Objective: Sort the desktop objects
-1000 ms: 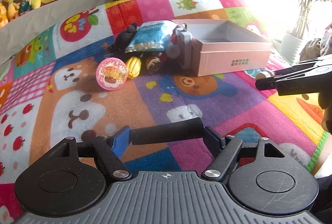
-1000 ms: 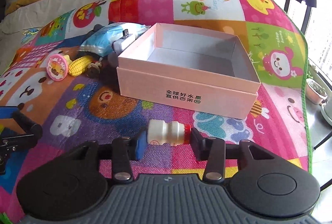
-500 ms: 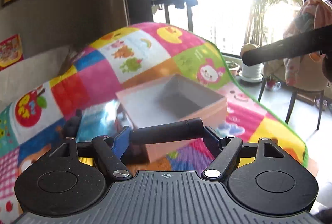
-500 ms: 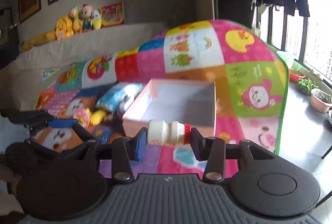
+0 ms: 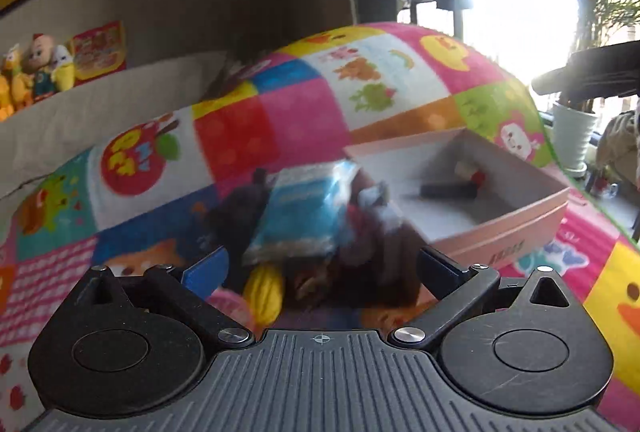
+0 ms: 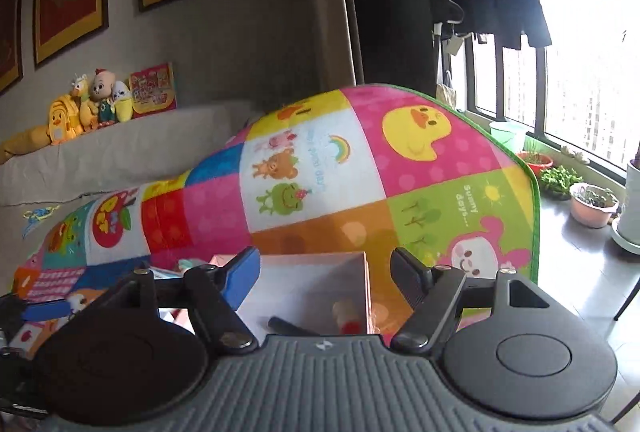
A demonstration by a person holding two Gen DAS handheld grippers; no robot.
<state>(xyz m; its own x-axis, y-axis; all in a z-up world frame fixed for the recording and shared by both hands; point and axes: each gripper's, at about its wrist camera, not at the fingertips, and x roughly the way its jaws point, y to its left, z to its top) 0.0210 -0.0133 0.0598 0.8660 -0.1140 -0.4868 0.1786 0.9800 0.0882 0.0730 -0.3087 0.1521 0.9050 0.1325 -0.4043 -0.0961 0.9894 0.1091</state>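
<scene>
A pink box (image 5: pixel 516 218) stands on the colourful mat. Inside it lie a black cylinder (image 5: pixel 448 190) and a small white bottle with a red cap (image 5: pixel 468 169). Both show in the right wrist view, the cylinder (image 6: pixel 290 326) and the bottle (image 6: pixel 346 314), in the box (image 6: pixel 308 280). My left gripper (image 5: pixel 320 266) is open and empty above a pile of objects left of the box. My right gripper (image 6: pixel 326 274) is open and empty above the box.
The pile holds a blue packet (image 5: pixel 300 209), a black toy (image 5: pixel 240 211), a yellow corn toy (image 5: pixel 264 294) and a pink round item (image 5: pixel 228 302). Plush toys (image 6: pixel 88 103) sit on the sofa back. Potted plants (image 6: pixel 592 201) stand by the window at right.
Both grippers have opened. The black cylinder left my left gripper and the white bottle left my right gripper; both now lie in the pink box. The views have shifted.
</scene>
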